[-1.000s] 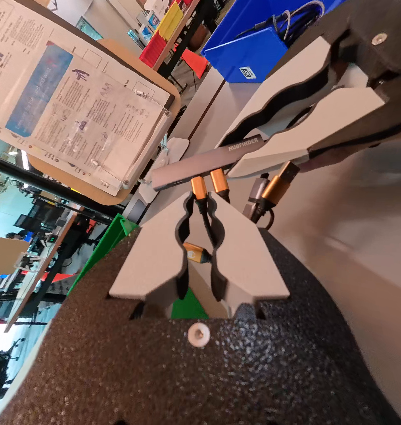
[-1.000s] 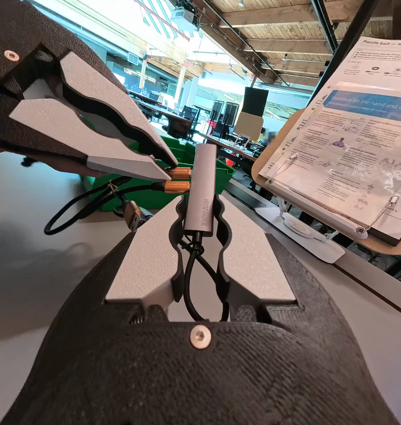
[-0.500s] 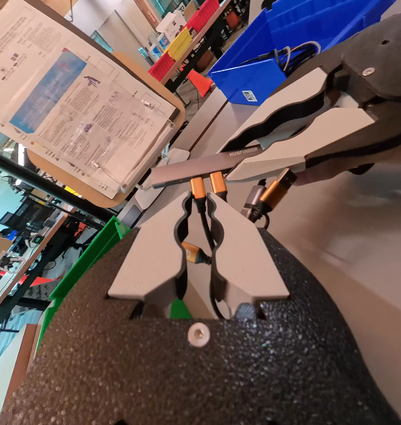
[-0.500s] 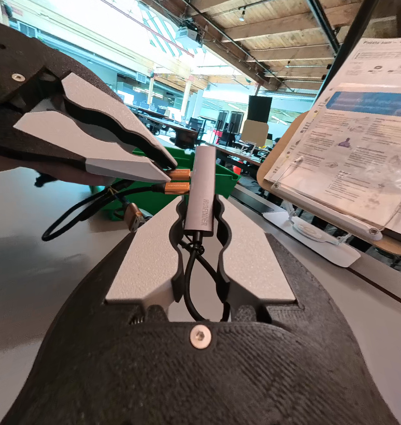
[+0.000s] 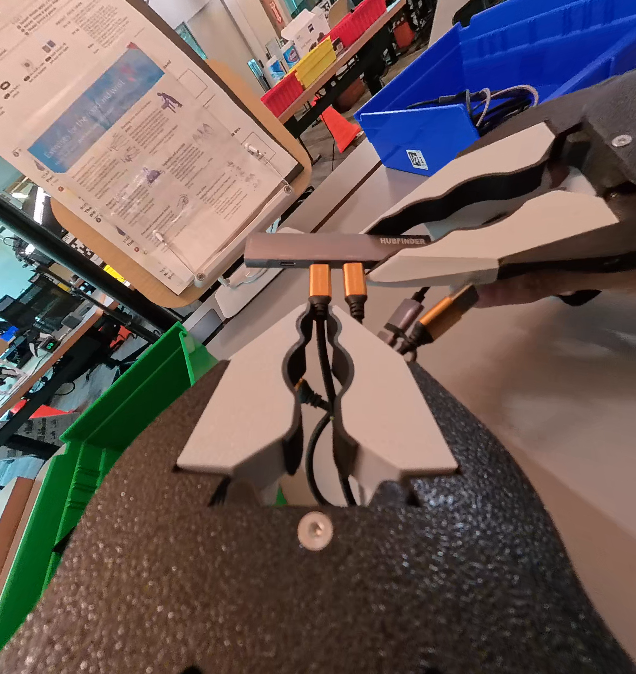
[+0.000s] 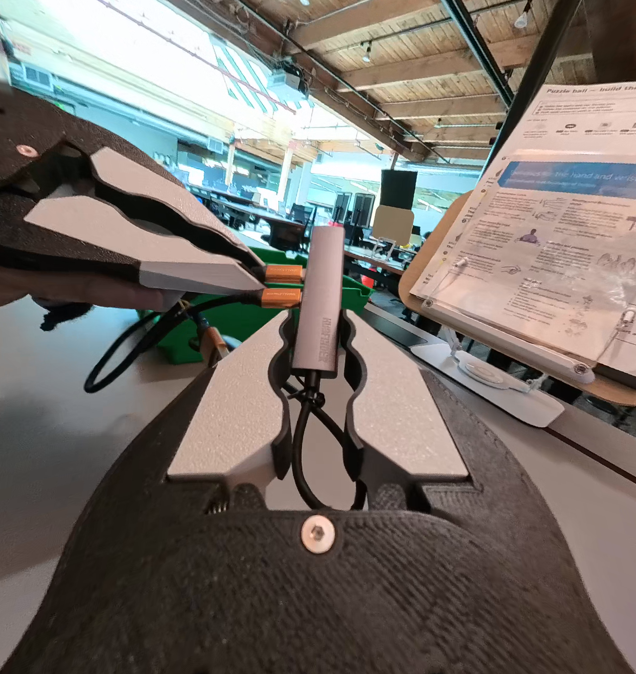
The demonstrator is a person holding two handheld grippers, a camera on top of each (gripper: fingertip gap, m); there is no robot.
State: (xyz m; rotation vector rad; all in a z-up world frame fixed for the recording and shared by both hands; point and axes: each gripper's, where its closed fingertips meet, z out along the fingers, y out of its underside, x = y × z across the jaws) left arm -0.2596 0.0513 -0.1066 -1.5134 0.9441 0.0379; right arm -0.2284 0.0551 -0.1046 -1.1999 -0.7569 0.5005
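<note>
A slim grey USB hub (image 6: 322, 291) is clamped between the fingers of my right gripper (image 6: 316, 321), with its own black lead looping back between them. Two orange plugs (image 5: 320, 281) (image 5: 354, 279) sit in the hub's side ports. My left gripper (image 5: 318, 313) is shut on the black cable just behind the left orange plug (image 6: 283, 273). In the left wrist view the hub (image 5: 316, 248) lies crosswise, held at its right end by the right gripper (image 5: 400, 255). A loose orange plug (image 5: 447, 310) and a grey plug (image 5: 400, 321) hang below.
A green bin (image 5: 127, 394) stands on the left, also behind the hub in the right wrist view (image 6: 356, 291). A blue bin (image 5: 418, 138) with cables sits at the back. A stand with printed sheets (image 6: 564, 255) rises beside the grey table (image 6: 35, 364). My left and right fingertips are right by each other.
Both grippers have shifted and tilted together with the hub held between them. The hub now lies more level in the left wrist view. Both grips are unchanged.
</note>
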